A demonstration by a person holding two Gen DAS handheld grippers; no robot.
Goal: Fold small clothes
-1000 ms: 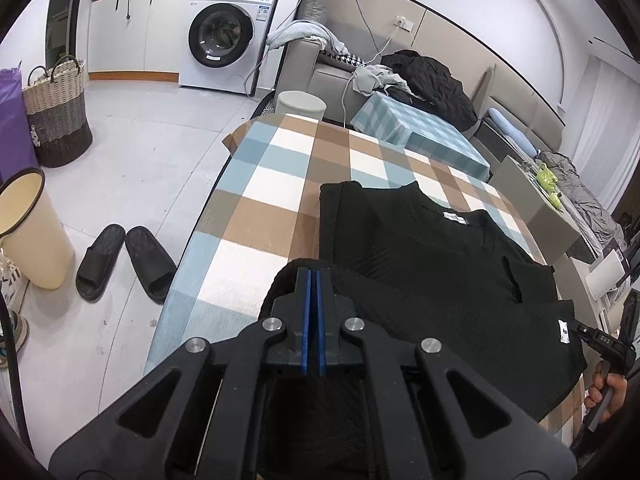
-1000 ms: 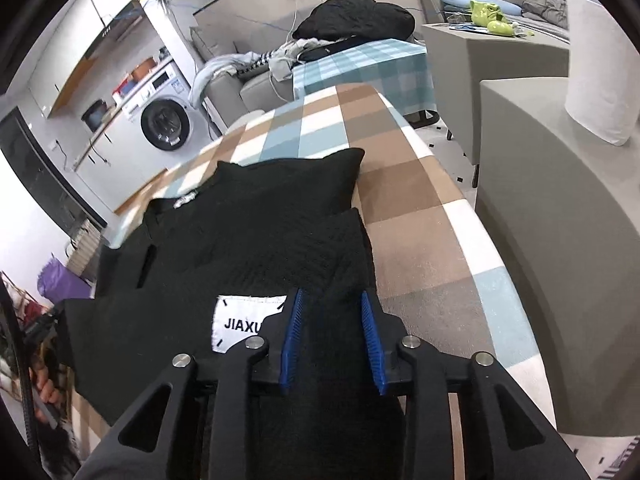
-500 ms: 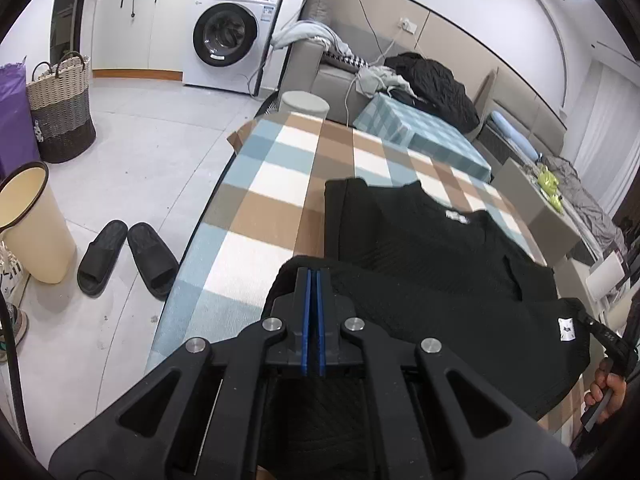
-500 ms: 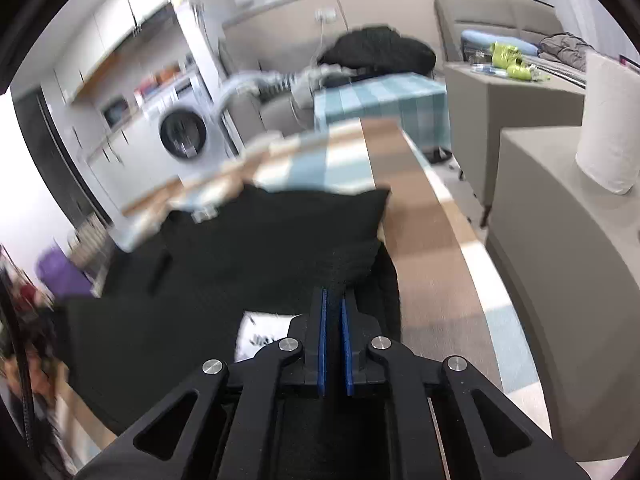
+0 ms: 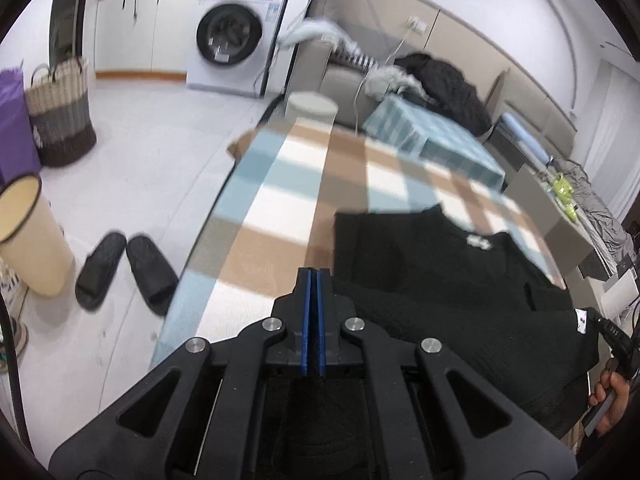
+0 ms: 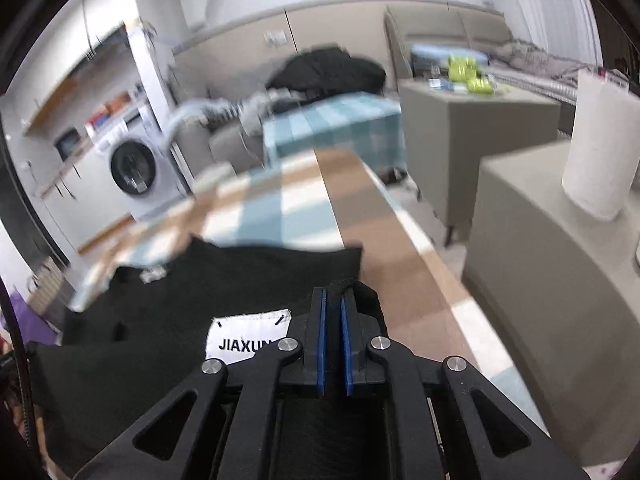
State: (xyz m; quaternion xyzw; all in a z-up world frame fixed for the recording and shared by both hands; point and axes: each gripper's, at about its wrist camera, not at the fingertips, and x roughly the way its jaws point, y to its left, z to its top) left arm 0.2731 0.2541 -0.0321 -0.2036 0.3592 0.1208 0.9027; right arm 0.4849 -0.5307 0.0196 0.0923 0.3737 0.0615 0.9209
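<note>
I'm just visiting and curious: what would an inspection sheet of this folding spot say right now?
Surface: table under a blue, brown and white checked cloth.
Job's things: black knitted garment with a white label, lying on the cloth.
Clutter: nothing seen on the cloth.
Grippers: left gripper shut; right gripper shut on a fold of the garment.
Cables: nothing seen on the table.
Surroundings: washing machine, black slippers, woven basket, paper roll.

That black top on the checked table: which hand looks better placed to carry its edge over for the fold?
Probably neither alone. The left gripper and the right gripper each pinch an end of the black top's near edge, so both should carry it across together.
</note>
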